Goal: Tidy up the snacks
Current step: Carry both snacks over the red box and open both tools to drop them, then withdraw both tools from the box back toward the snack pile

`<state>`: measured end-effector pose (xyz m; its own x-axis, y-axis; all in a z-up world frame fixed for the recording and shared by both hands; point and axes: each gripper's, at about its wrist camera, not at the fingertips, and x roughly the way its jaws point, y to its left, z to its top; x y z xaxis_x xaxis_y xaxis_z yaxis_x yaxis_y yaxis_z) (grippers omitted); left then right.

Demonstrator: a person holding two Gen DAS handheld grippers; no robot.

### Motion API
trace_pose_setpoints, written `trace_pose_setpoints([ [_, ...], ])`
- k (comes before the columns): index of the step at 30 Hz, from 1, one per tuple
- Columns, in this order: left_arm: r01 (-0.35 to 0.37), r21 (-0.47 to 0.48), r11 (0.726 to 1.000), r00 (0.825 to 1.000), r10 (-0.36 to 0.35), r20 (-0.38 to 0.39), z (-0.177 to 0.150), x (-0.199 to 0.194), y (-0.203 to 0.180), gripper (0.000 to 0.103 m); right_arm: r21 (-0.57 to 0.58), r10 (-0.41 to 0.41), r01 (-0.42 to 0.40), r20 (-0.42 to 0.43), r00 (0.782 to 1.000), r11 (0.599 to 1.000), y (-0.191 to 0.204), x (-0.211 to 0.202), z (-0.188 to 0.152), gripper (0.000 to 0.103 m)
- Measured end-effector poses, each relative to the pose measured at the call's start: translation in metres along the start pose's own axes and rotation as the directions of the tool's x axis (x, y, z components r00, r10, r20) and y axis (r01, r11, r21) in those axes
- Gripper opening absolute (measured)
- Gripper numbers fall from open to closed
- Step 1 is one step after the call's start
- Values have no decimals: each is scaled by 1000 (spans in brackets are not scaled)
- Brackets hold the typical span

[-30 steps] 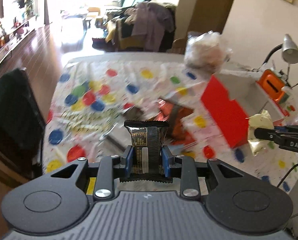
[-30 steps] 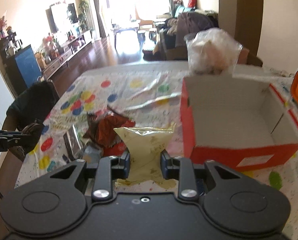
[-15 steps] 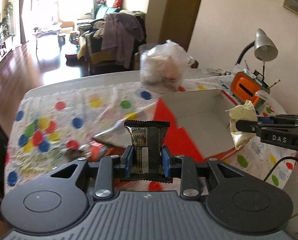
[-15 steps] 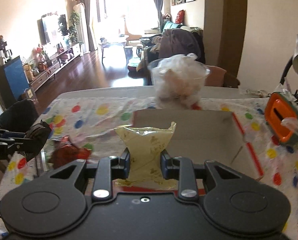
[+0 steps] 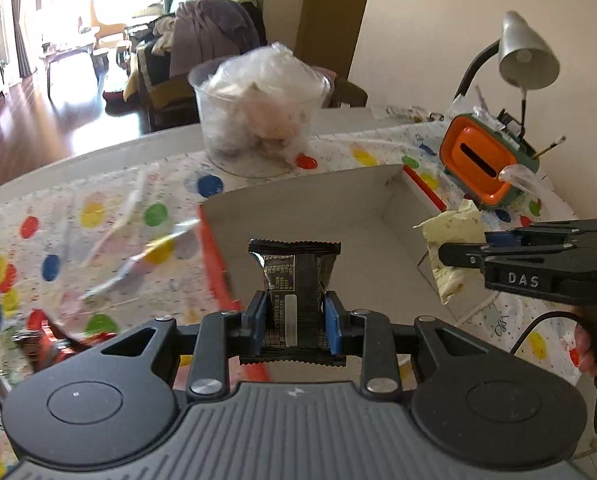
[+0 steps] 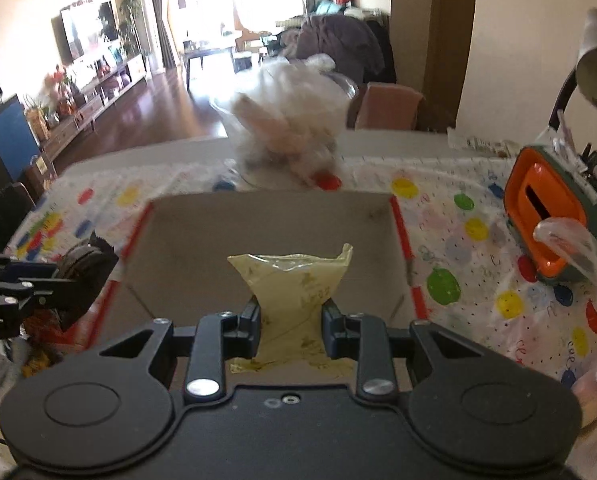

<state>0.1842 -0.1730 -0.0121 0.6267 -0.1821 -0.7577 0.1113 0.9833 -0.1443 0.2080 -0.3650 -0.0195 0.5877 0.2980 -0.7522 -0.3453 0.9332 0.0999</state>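
My left gripper (image 5: 294, 316) is shut on a black snack packet (image 5: 294, 276) and holds it above the near left part of the open red cardboard box (image 5: 330, 200). My right gripper (image 6: 291, 318) is shut on a pale yellow snack packet (image 6: 294, 284) and holds it above the near edge of the same box (image 6: 266, 220). The right gripper with its yellow packet (image 5: 454, 240) shows at the right of the left wrist view. The left gripper (image 6: 14, 292) shows at the left of the right wrist view. The box's inside looks bare.
A clear tub of wrapped snacks (image 5: 258, 112) stands behind the box. An orange and green case (image 5: 482, 160) and a desk lamp (image 5: 526, 56) are at the right. Loose red snack packets (image 5: 50, 344) lie left of the box on the dotted tablecloth (image 5: 98, 240).
Both grippers, each holding its packet, have moved from beside the box and the loose snacks to above the open box. Their grips have not changed.
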Motion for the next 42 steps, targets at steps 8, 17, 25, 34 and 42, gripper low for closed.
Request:
trace_pose_setpoints([
  [8,-29,-16,999,990,27,-136,8,69,-25,29,-27,30,-34,-132,991,999,-24,45,-5,28],
  [17,-45,21,999,975,48,-217,8,113,-37,29,-116,39,-70,-250,968,991,-16,82,-12,28],
  [25,-45,46,998,958,56,-282,6,133,-41,29,-146,45,-93,-301,952,985,-16,99,-17,30],
  [34,-41,45,998,949,53,-311,4,137,-44,30,-145,64,-111,-297,953,983,-21,101,-15,37],
  [42,-19,-2,1000,966,17,-257,3,111,-35,30,-126,104,-136,-231,967,983,-25,72,-11,44],
])
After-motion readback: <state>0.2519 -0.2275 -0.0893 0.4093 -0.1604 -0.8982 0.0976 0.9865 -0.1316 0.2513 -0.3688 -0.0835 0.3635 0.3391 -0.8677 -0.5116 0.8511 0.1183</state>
